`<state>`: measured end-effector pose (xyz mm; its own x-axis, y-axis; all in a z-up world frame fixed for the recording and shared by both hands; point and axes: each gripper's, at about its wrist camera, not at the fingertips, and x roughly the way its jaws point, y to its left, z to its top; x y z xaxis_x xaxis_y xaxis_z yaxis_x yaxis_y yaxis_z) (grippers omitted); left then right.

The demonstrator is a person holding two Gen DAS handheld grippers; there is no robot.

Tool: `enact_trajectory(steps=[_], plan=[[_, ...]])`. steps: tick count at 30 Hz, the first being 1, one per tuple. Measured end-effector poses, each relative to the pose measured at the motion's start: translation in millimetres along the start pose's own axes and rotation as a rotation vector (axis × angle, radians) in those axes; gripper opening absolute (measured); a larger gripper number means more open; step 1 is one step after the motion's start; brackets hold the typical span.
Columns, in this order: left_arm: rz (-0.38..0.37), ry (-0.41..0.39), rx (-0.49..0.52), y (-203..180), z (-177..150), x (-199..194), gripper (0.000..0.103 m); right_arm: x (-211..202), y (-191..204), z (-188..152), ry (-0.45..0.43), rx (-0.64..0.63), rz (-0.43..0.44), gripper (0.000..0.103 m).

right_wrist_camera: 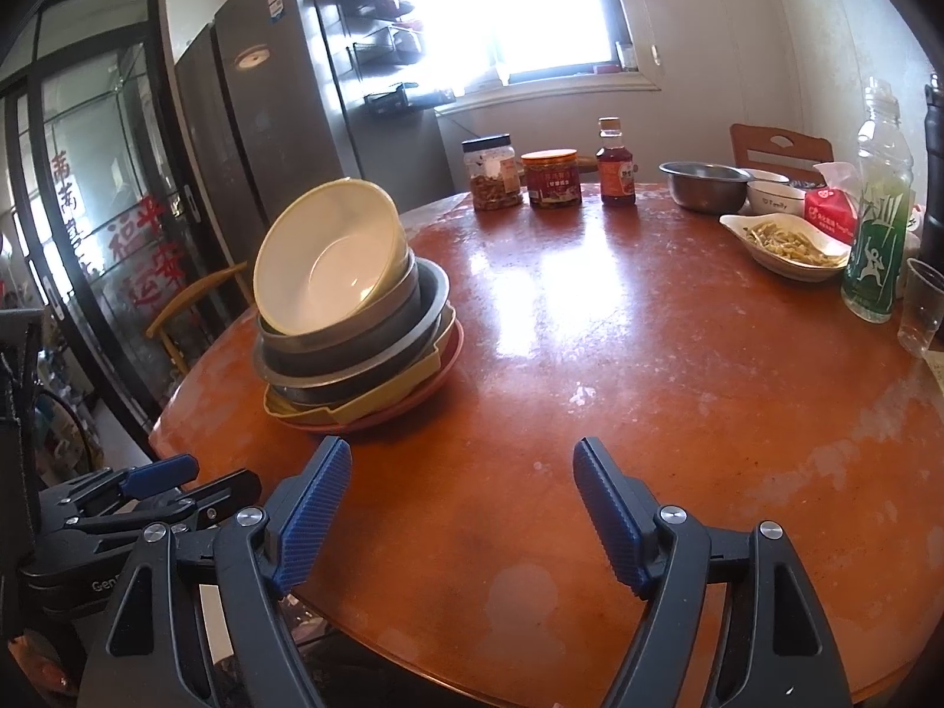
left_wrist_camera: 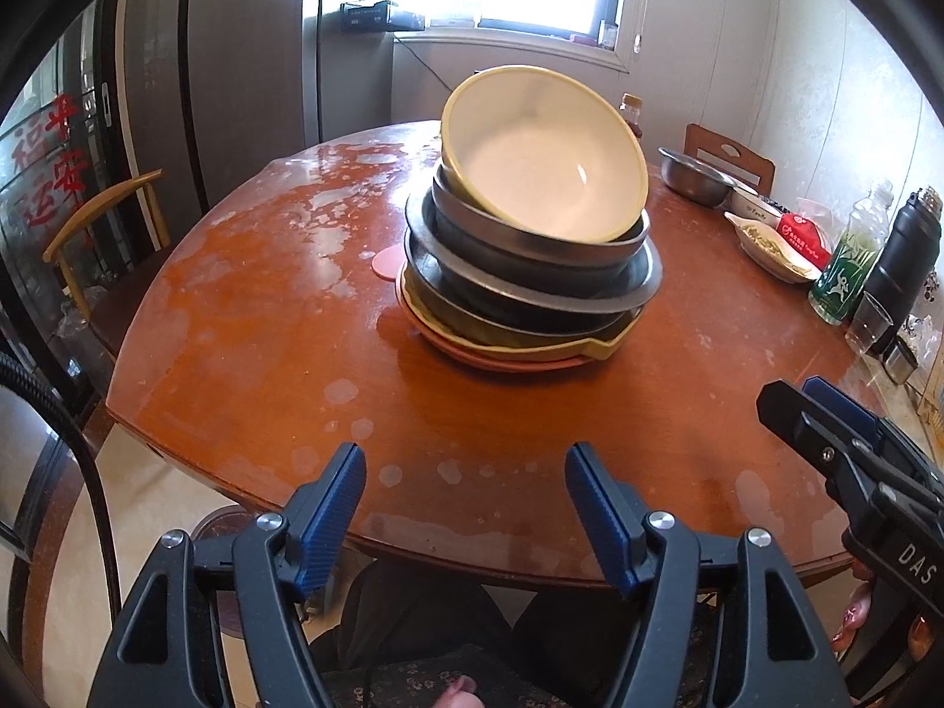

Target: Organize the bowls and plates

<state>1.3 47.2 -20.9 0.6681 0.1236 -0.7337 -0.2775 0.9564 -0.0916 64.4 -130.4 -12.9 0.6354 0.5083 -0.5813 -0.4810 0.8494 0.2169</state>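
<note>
Reading "Family" on white bowl (right_wrist_camera: 774, 199) beside steel bowl (right_wrist_camera: 705, 184).

The table (right_wrist_camera: 590, 354) is glossy reddish wood with worn pale patches, the top bowl (left_wrist_camera: 546, 156) at its 10 o'clock smooth cream plastic over dull grey metal bowls (left_wrist_camera: 531, 262) and matt yellow and pink plastic plates (left_wrist_camera: 501, 351); ribbed blue pads (right_wrist_camera: 312, 507).
</note>
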Motion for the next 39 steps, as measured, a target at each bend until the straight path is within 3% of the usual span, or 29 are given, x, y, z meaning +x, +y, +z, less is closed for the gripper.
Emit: enact_trajectory(steps=[19,39], plan=[[0.005,0.041,-0.029,14.9,-7.3,21.0,0.071,35.4,14.4,-17.4,0.08,-0.05,0.006,0.081],[0.01,0.032,-0.017,10.6,-10.9,15.7,0.071,30.5,14.2,-29.7,0.066,-0.044,-0.033,0.081]])
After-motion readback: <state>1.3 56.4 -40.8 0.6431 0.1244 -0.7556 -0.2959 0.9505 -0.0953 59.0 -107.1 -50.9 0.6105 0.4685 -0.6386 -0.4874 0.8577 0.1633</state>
